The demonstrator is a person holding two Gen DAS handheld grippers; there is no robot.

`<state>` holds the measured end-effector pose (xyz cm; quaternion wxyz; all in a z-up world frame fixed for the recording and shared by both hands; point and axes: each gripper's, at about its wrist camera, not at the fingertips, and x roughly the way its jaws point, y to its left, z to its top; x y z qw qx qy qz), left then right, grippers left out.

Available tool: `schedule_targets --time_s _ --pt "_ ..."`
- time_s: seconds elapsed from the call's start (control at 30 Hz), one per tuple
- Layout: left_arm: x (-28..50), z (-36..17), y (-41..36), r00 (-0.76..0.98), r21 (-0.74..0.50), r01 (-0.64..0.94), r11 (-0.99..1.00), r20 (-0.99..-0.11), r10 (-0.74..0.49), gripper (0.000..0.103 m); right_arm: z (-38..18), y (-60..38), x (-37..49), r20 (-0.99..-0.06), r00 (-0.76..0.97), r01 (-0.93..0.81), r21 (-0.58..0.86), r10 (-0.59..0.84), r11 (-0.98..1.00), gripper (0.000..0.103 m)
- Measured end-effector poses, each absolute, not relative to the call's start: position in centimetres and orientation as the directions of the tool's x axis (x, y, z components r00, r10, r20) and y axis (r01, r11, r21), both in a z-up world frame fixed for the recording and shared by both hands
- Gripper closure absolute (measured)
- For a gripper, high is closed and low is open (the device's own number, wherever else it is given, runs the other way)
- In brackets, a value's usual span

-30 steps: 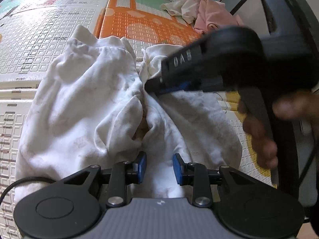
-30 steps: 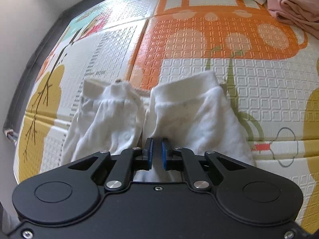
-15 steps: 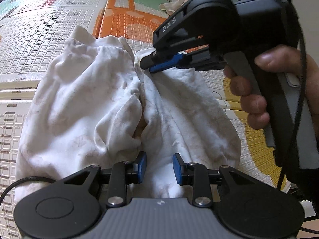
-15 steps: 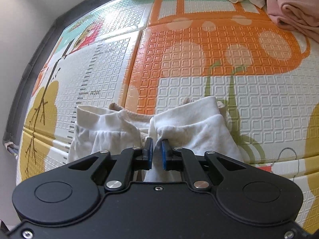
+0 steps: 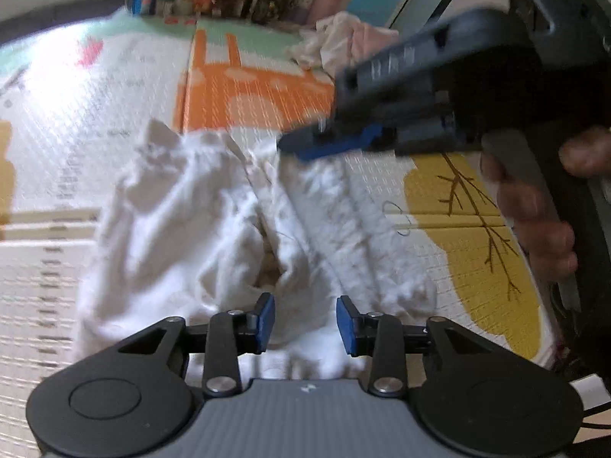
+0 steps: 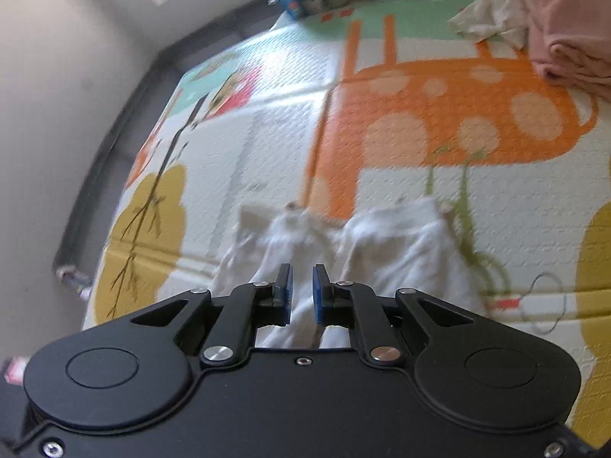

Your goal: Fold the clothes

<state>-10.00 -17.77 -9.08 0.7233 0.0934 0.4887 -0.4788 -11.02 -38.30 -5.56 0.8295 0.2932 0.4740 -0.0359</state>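
Noted: small white soft cotton garment [image 5: 236,229], crumpled into two rumpled lobes with a hollow between, lying on patterned foam play mat [image 6: 267,133], just on the near side of orange spotted animal print [image 6: 439,114]

Judged light, limp and creased; no stiffness, not fragile, unlikely to slide on the embossed mat. Expected to sag and bunch if lifted at one point only. Best taken at two thin edges at once, one hem corner per lobe at the end nearest the orange print, not at the thick middle fold.

Left gripper [image 5: 305,318]: jaws spread, just been opening; cloth in view beneath the gap, not pressed by either pad.

Right gripper [image 6: 301,290], carried in a person's hand [image 5: 534,221]: pads nearly together, just parted to a narrow slit; nothing pinched as far as visible; tip hovering over the garment's end nearest the orange print.

Pile of pink and cream clothes [image 6: 565,38]: beyond the orange print, well apart from the garment
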Motion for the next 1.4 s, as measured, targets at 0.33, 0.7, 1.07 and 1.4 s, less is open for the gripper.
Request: schedule_targets --time_s 0.33,0.7,1.07,1.4 --pt "-8.8 -9.8 -17.1 0.114 -0.321 0.740 0.591 -0.806 -0.580 0.061 -8.5 -33.4 -9.5 -0.834 0.433 0.254 0.478 0.343 0.841 0.092" --pt "-7.5 -12.7 -17.6 0.066 -0.327 0.698 0.637 -0.856 -0.512 0.061 -11.2 -34.8 -9.6 -0.887 0.376 0.338 0.401 0.268 0.852 0.100" --pt "-7.1 -12.6 -17.6 0.046 -0.335 0.696 0.635 -0.862 -0.505 0.060 -10.3 -36.6 -9.7 -0.883 0.415 0.392 0.392 0.220 0.832 0.098" --pt "-5.5 -9.1 -16.7 0.158 -0.329 0.688 0.647 -0.802 -0.576 0.058 -7.0 -35.9 -6.5 -0.823 0.505 0.331 0.461 0.258 0.823 0.098"
